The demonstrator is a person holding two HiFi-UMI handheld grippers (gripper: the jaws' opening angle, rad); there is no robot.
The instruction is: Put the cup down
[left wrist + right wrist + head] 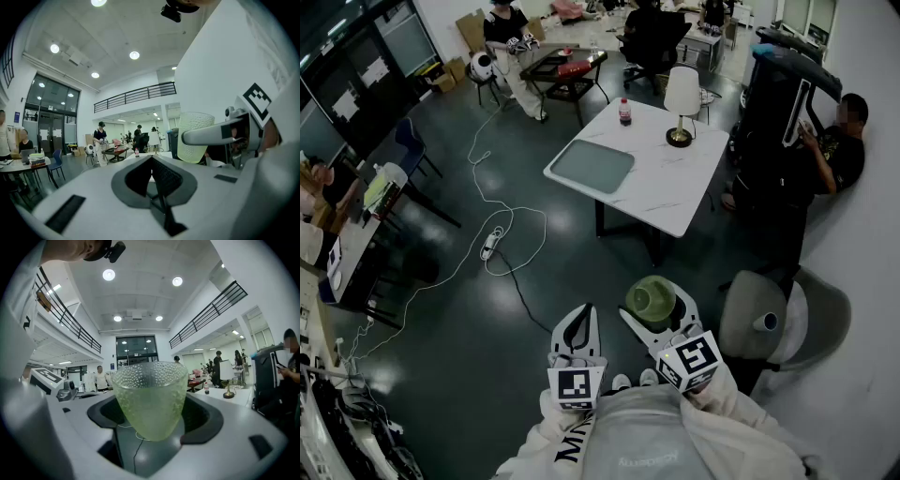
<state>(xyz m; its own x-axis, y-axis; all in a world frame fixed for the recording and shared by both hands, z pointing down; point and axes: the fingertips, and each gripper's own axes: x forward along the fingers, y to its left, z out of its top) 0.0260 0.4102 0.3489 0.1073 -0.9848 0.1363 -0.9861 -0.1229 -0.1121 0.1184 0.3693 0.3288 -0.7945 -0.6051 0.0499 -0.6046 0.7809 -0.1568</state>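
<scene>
Ahead of my left hand-held gripper [581,319] and off to its left, a white cable [474,159] loops across the dark floor [459,319]. That hand-held gripper is closed on nothing, its two jaws pressed together into a single point.

Just beside it on the right, my right hand-held gripper [654,304] grips the cup [649,298]. Its jaws stand wide, one on each side of the pale green, dimpled glass. In the right gripper view the cup [149,399] sits upright, mouth up, with its lower half down between the jaws. It is in the air over the floor, touching nothing else.

The white table [675,187] is well ahead of both hand-held grippers, apart from the cup. On it, from left to right, are a grey tray [591,167], a bottle [625,112] with a dark drink, and a lamp [681,94] with a white shade.

To the right of the right hand-held gripper, near it, stands a grey chair [816,319].
</scene>
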